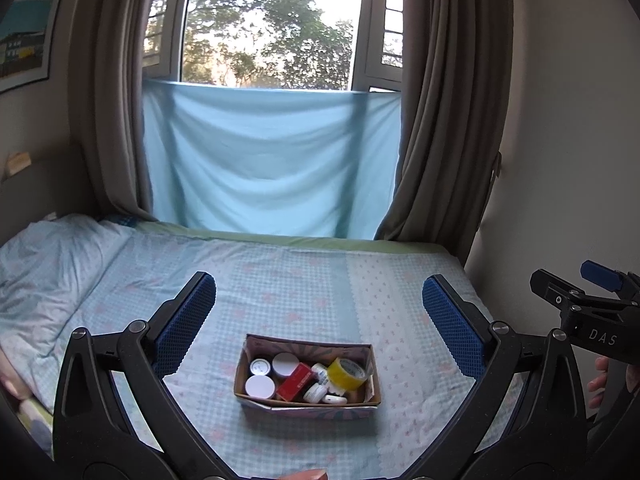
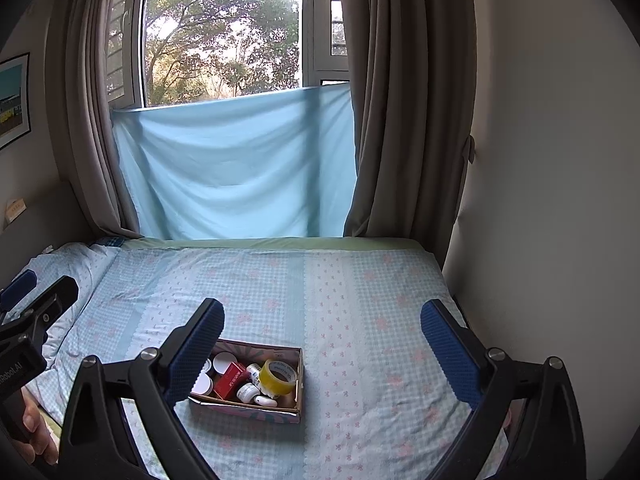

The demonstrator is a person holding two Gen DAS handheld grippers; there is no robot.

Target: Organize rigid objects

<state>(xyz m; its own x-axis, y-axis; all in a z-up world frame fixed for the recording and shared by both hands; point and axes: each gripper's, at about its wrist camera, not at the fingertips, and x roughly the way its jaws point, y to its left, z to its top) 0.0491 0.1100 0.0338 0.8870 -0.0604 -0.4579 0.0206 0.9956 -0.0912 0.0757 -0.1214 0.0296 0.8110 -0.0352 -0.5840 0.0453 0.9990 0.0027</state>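
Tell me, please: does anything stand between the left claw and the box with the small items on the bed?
Nothing visible does. The left claw is open above the bedsheet, and the box lies ahead of it.

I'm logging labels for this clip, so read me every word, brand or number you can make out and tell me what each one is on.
"DAS": on the body of the right hand-held gripper, seen from the left wrist view.
"Robot.AI", start cut off, upside down: on the left hand-held gripper body.
Red box in the cardboard box: white print, too blurred to read.
Yellow tape roll and small white jars: markings too small to read.
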